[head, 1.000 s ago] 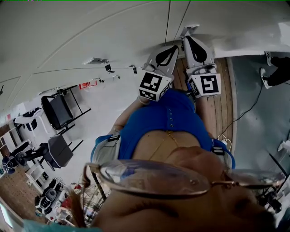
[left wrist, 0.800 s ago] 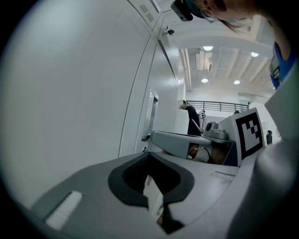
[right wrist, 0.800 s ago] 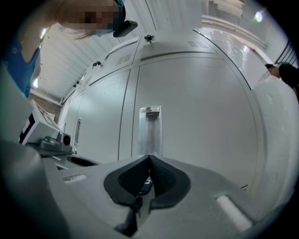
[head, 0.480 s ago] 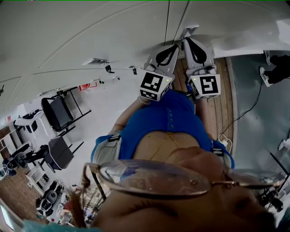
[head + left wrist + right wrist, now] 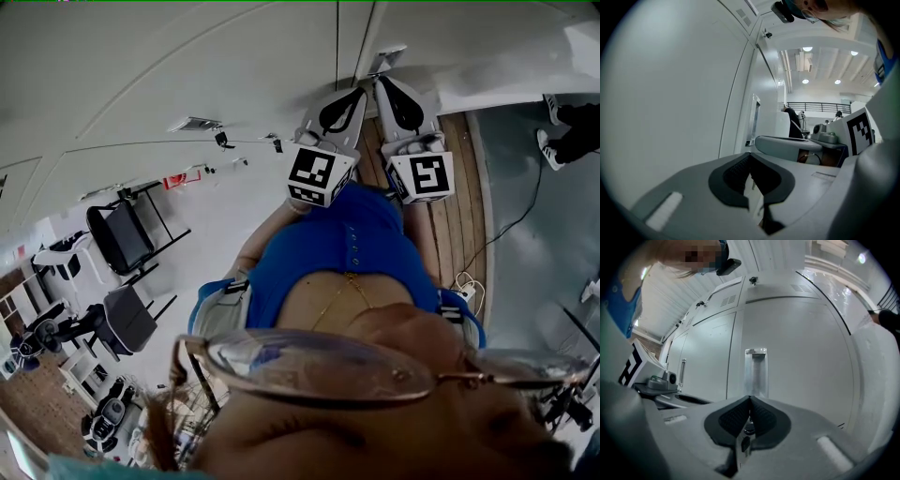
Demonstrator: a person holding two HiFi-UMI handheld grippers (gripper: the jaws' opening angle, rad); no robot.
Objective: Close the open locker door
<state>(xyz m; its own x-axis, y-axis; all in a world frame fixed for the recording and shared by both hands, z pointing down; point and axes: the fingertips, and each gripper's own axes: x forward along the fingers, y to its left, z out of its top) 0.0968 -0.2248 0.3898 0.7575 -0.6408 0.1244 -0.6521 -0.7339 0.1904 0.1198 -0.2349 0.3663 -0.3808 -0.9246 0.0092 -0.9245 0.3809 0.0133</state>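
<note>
Up close: two hand-held grippers, left (image 5: 750, 159) and right (image 5: 750, 399), both pressed together and pinching nothing. The right one points at the white locker door (image 5: 801, 352), just under its handle (image 5: 755, 371); contact unclear. Two handles counted, the second (image 5: 683, 373) left of the first. Risk: narrow tips skid on the smooth panel and the door rebounds unlatched.
</note>
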